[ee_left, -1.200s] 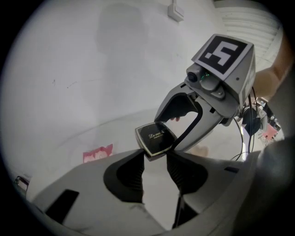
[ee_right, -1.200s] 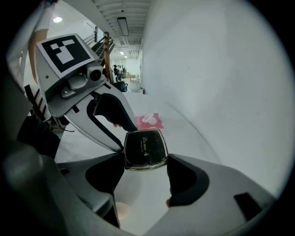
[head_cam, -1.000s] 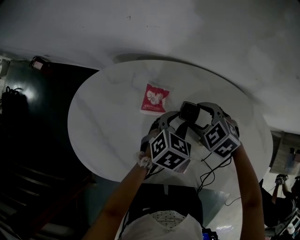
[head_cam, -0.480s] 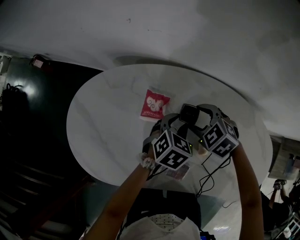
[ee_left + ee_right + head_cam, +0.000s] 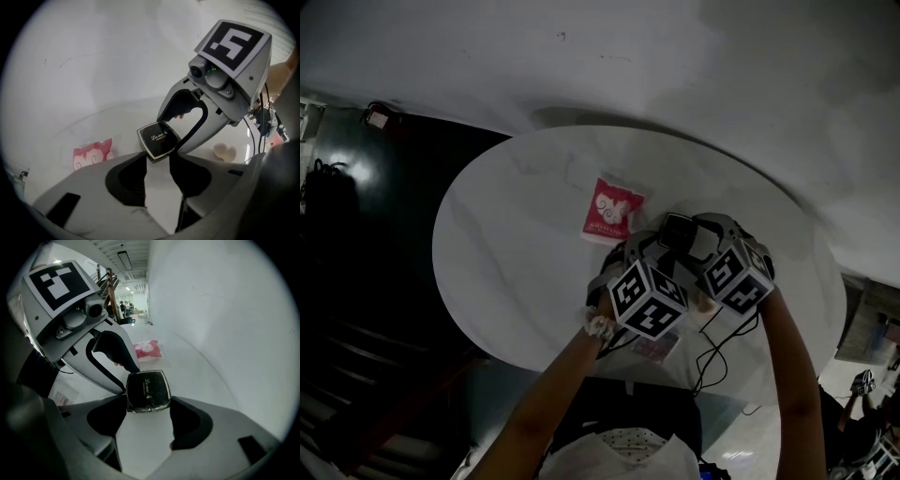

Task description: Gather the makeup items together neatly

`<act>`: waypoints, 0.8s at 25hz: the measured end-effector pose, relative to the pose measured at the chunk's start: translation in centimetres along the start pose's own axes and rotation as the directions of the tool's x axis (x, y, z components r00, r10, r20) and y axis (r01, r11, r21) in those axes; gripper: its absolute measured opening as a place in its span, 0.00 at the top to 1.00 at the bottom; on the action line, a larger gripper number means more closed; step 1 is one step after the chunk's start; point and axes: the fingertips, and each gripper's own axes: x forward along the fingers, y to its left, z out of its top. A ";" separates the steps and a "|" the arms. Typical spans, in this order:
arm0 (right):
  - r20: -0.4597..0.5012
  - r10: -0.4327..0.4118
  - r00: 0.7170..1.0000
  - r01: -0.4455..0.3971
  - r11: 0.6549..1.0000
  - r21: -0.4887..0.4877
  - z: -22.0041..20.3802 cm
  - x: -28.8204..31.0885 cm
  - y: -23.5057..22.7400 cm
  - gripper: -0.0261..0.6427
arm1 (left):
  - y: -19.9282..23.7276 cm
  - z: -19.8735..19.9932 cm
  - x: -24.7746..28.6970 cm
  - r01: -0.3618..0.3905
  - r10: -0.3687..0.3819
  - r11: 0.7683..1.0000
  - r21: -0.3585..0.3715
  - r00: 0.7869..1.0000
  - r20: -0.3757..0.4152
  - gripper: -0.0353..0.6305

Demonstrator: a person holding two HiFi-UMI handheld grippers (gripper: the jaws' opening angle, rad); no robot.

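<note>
Compact (image 5: 147, 391) off bench (image 5: 506, 244), held by both: right gripper (image 5: 149, 405) fingers across its sides, left gripper (image 5: 157, 158) fingers pinching one corner. Risk: unequal pull twists compact, corner pinch slips, compact drops short of pink packet (image 5: 612, 210).

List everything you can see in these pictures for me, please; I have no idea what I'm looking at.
Table: one, white marbled, round, filling the middle of the head view.
Pink packet: one, pink with a cartoon print, flat on the table beyond the claws.
Compact: one, black, square, gripped between both claws.
Heart-shaped pad: one, cream, on the table beside the right claw.
Small printed packet: one, reddish, at the table's near edge, under the left claw.
Cables: several, black, hanging over the near edge.
Arms: two, reaching in from the bottom of the head view.
Left claw and right claw: two, grey with black-and-white marker cubes, both closed on the compact.
</note>
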 end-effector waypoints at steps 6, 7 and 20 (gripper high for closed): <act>-0.012 0.010 1.000 -0.010 1.000 0.000 -0.3 1.0 0.3 0.50 | 0.2 -0.9 0.7 -0.002 0.002 1.000 -0.003 0.999 -0.049 0.66; -0.015 0.012 1.000 -0.012 1.000 0.001 -0.4 1.1 0.3 0.50 | 0.1 -1.0 0.8 0.001 -0.001 1.000 -0.005 0.998 -0.056 0.66; -0.009 0.006 1.000 -0.006 1.000 -0.024 -0.6 1.2 0.6 0.49 | -0.1 -1.5 1.0 0.002 -0.003 1.000 -0.014 0.998 -0.066 0.66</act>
